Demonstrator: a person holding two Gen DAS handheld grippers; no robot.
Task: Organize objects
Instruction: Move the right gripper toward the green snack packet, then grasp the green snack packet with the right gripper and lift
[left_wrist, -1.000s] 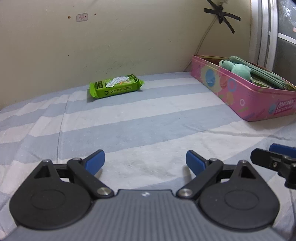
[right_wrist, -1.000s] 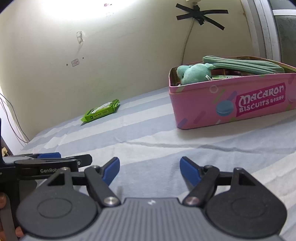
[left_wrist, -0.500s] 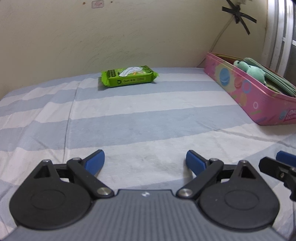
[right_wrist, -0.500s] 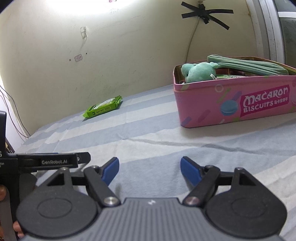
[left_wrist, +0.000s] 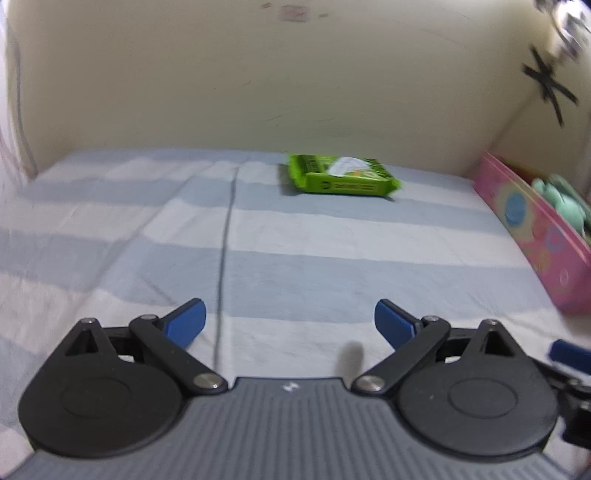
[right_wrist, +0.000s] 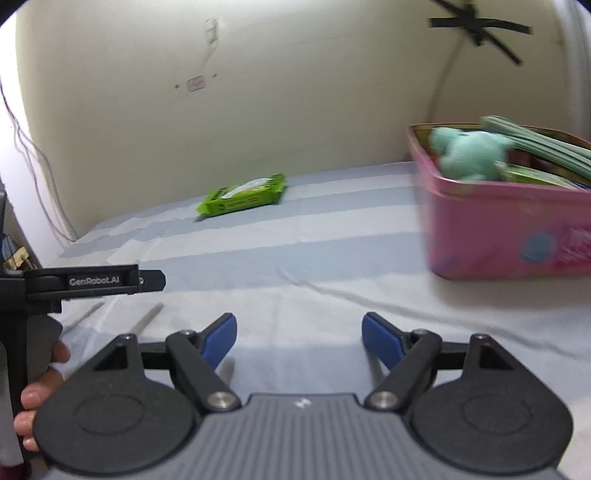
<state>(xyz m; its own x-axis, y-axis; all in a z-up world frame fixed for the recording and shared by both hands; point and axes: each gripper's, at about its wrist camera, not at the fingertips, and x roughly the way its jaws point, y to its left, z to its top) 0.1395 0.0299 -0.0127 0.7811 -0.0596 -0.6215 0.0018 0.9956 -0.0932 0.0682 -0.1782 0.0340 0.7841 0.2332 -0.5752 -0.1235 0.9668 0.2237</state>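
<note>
A green wipes pack (left_wrist: 341, 180) lies flat on the striped sheet near the far wall; it also shows in the right wrist view (right_wrist: 243, 194). A pink biscuit tin (right_wrist: 509, 225) stands at the right, holding a teal plush toy (right_wrist: 467, 153) and a green pouch (right_wrist: 535, 146); the tin's side shows in the left wrist view (left_wrist: 535, 236). My left gripper (left_wrist: 290, 323) is open and empty, low over the sheet, well short of the pack. My right gripper (right_wrist: 299, 334) is open and empty, left of the tin.
The striped sheet (left_wrist: 295, 258) covers the surface up to the cream wall (left_wrist: 258, 92). The left gripper's body and the hand holding it show at the left of the right wrist view (right_wrist: 85, 282). Cables hang down the wall at far left (right_wrist: 33, 162).
Both views have swung left and moved forward. The wipes pack is now nearer the middle and larger, and the tin has slid to the right edge. Both grippers stay open.
</note>
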